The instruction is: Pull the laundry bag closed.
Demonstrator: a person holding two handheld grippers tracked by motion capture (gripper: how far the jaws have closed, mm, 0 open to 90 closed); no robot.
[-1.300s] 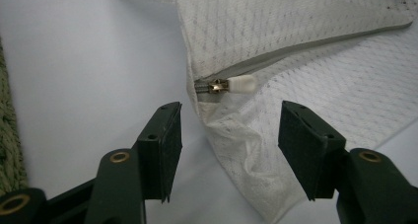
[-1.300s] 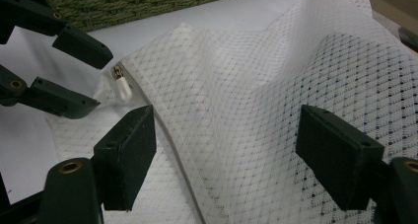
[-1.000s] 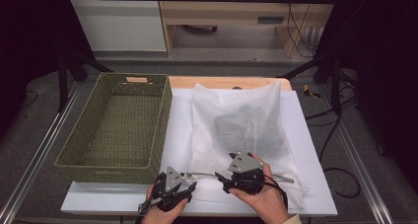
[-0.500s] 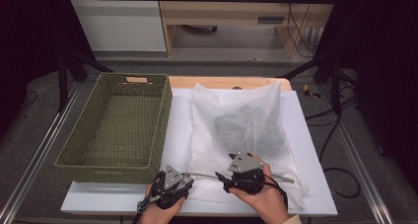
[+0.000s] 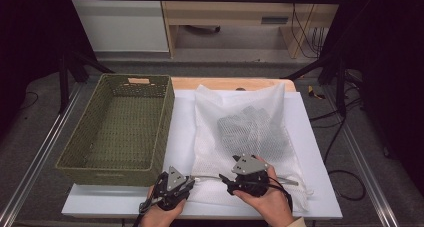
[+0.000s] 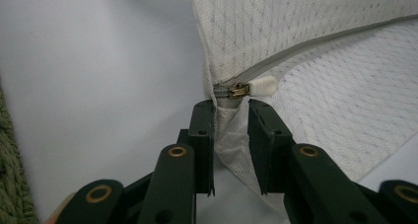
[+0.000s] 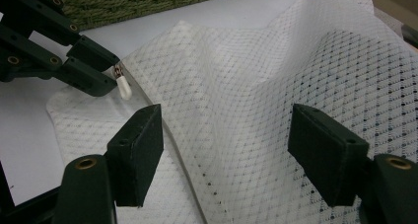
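Left gripper view: my left claw (image 6: 231, 110) has just been closing, its jaws astride the white mesh laundry bag's (image 6: 315, 36) corner, not yet pinching. My right claw (image 7: 224, 145) gapes wide above the mesh.

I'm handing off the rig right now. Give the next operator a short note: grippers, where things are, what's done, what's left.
Left gripper: jaws have just been closing around the mesh bag's corner fabric just below the zipper pull; a gap remains on one side.
Right gripper: open, over the bag's near edge.
Bag lies flat on the white table, dark items inside, zipper closed.
Green basket sits to its left.
Left: likely unzip.
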